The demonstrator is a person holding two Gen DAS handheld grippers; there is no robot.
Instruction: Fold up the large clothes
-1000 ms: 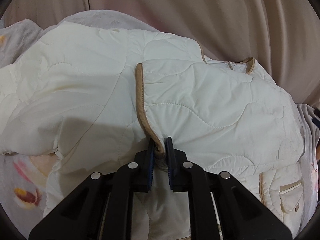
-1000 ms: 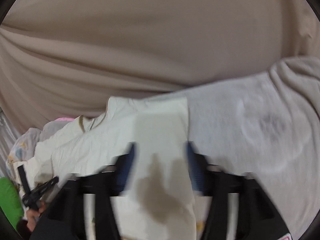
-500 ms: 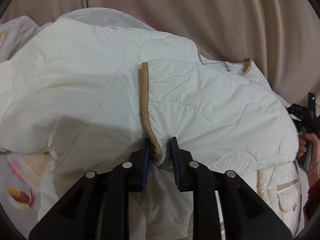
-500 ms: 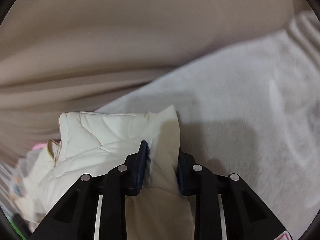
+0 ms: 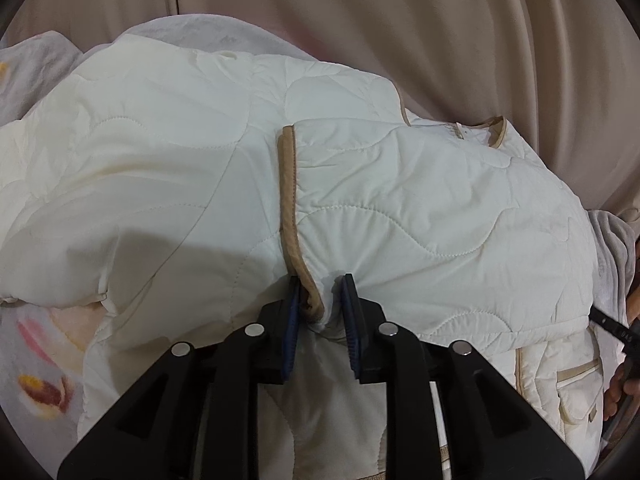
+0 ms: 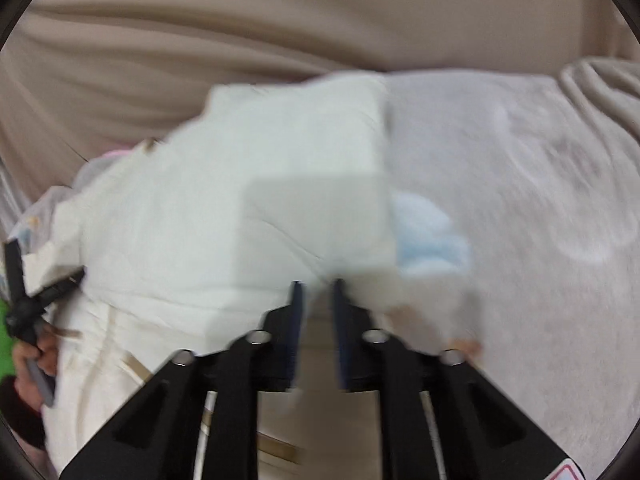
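A cream quilted jacket [image 5: 420, 216] with tan trim [image 5: 289, 200] lies spread on a grey blanket. A folded flap lies across its right half. My left gripper [image 5: 320, 294] is partly open, its jaws either side of the trimmed edge, which still sits between them. In the blurred right wrist view the same jacket [image 6: 224, 216] fills the left and centre. My right gripper [image 6: 317, 294] is shut on a fold of the jacket's cloth. The right gripper also shows at the right edge of the left wrist view [image 5: 616, 332].
A grey blanket [image 6: 520, 200] covers the surface, with a floral-print part at the left [image 5: 36, 364]. Beige curtains [image 5: 400, 20] hang close behind. A light blue patch [image 6: 430, 236] shows beside the jacket. A green thing [image 6: 8, 332] is at the left edge.
My left gripper's jaws have widened around the trimmed edge. My right gripper has closed on the jacket's cloth and is moving, carrying it; its view is blurred.
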